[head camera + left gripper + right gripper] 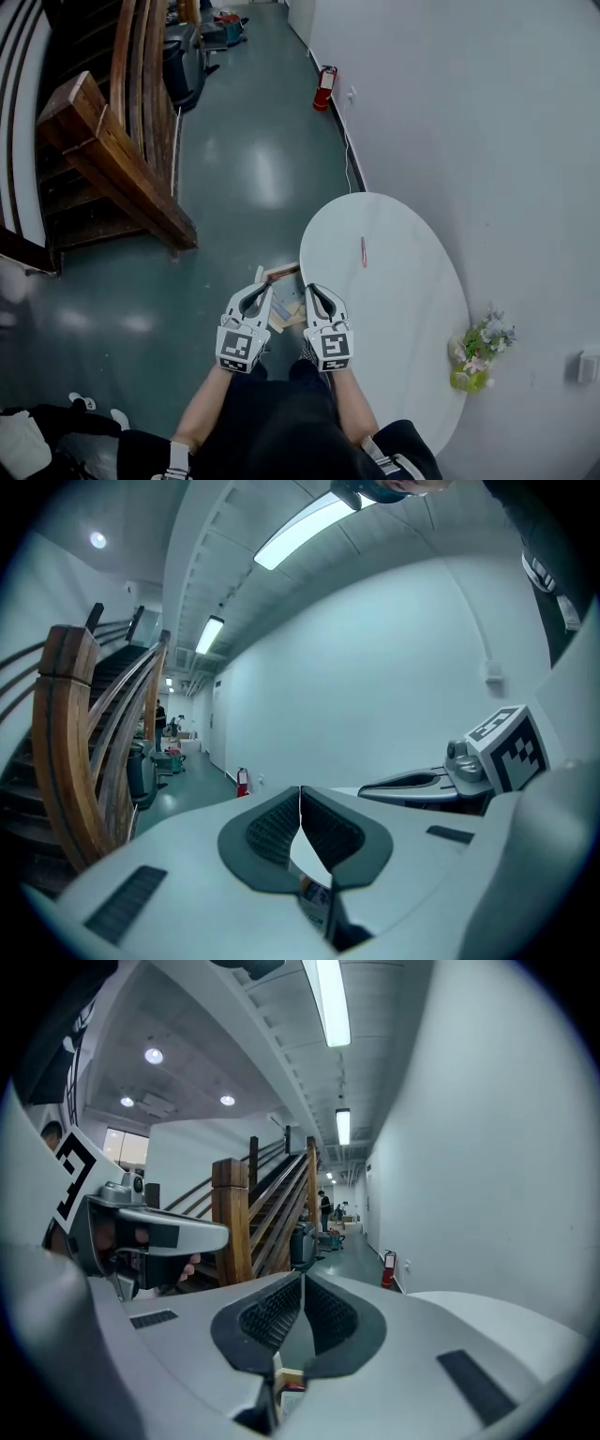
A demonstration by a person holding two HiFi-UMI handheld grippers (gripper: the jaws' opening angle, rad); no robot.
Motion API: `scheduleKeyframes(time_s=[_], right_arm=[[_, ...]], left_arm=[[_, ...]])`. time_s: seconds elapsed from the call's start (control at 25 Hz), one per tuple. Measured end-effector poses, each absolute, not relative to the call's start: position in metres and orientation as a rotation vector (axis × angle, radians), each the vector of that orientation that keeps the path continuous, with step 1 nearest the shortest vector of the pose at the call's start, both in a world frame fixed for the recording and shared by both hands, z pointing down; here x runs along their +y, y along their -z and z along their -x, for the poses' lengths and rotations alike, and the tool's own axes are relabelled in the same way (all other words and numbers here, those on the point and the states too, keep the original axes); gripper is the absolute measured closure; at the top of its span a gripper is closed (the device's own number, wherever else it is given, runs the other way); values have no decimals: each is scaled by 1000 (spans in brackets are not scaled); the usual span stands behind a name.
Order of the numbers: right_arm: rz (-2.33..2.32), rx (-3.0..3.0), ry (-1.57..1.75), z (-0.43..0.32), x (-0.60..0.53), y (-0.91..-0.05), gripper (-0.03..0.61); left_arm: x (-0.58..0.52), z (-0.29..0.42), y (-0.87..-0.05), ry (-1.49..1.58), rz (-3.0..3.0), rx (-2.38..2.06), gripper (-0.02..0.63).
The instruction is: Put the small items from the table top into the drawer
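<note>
Both held up side by side in front of the person. The left gripper [265, 289] has its fingers [272, 829] pinched together at the tips with nothing in them, and the right gripper [314, 291] is the same, closed and empty. A slim red stick-like item [364, 251] lies on the white oval worktop [403, 309], well apart from both. The open wooden drawer [284, 305] sits below the grippers, at the worktop's edge.

Cool, even light falls from ceiling strip lights [305, 527] and round downlights [154, 1056]. The glossy floor [253, 178] carries soft pale reflections, and shadows are faint. Both gripper views bend strongly towards dark, rounded edges, with a soft near foreground. The head view is sharp.
</note>
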State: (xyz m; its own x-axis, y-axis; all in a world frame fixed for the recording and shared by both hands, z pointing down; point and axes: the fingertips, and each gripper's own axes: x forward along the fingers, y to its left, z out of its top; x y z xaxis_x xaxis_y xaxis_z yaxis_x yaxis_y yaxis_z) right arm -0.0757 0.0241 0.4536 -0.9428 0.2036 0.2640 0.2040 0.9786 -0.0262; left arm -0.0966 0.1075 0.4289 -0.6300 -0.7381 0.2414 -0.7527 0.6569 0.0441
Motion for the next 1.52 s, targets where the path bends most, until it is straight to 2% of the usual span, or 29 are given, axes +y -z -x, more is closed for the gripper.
scheduleKeyframes(time_s=[0.92, 1.52], right_arm=[[183, -2853, -13, 46, 2, -457, 540], [-56, -2781, -75, 20, -73, -489, 540]], left_arm=[[95, 77, -434, -114, -1281, -2588, 592], [23, 68, -461, -117, -1449, -2449, 592]])
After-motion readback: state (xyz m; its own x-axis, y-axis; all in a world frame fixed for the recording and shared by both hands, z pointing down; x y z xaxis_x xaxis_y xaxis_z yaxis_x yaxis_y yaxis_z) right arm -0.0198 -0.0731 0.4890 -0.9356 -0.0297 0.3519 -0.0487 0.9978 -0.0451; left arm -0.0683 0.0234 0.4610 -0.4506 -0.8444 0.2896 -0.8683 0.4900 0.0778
